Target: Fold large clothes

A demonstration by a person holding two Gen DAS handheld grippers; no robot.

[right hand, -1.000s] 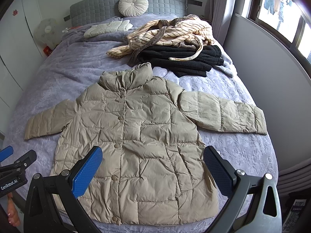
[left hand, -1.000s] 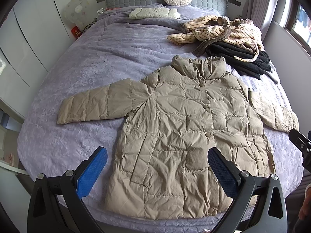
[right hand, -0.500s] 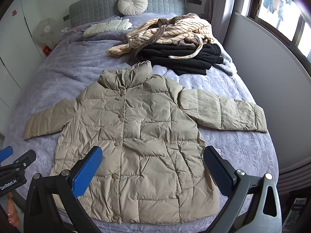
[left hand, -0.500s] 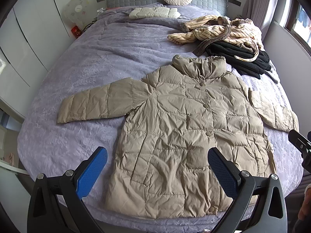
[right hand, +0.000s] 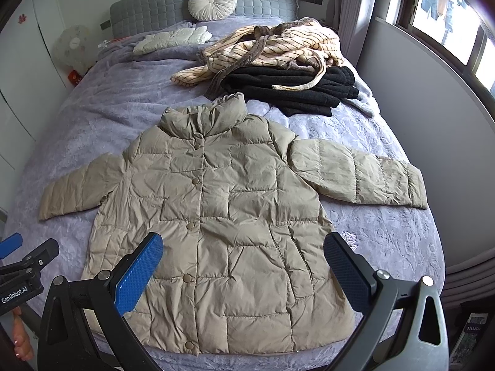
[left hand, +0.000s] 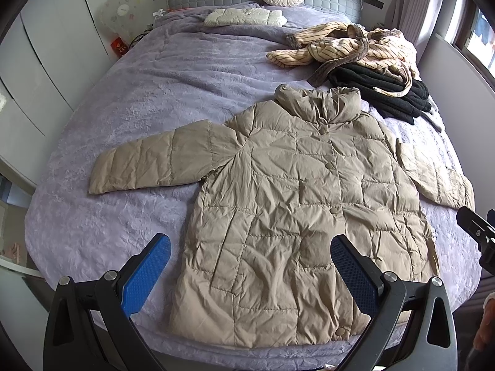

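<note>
Jacket [left hand: 297,216] is lying flat and face up on the near half of the bed [left hand: 130,117], buttons closed, collar toward the far end and both sleeves spread out to the sides. In the left wrist view the left gripper [left hand: 250,266] is hovering above the near hem with its fingers [left hand: 145,272] standing wide apart and gripping nothing. The left sleeve [left hand: 154,160] is reaching out over bare bedspread, well apart from anything else. At the right edge of this view part of the right gripper [left hand: 476,232] is showing.

In the right wrist view the right gripper [right hand: 244,266] is likewise hanging over the hem, spread wide and empty. The right sleeve [right hand: 359,176] is lying straight out toward the wall side. Beyond the collar a striped robe [right hand: 272,49] is resting on a black garment [right hand: 294,89], and that pile is sitting just beside the collar. A white folded item [right hand: 173,38] and a round cushion [right hand: 212,1] are lying at the far end.

Folding appears not yet begun. A sound first move would likely be taking each cuff, pinching only the sleeve layers, and laying the sleeves across the chest. The padded fabric looks springy, so pressing each fold flat should help it stay.
</note>
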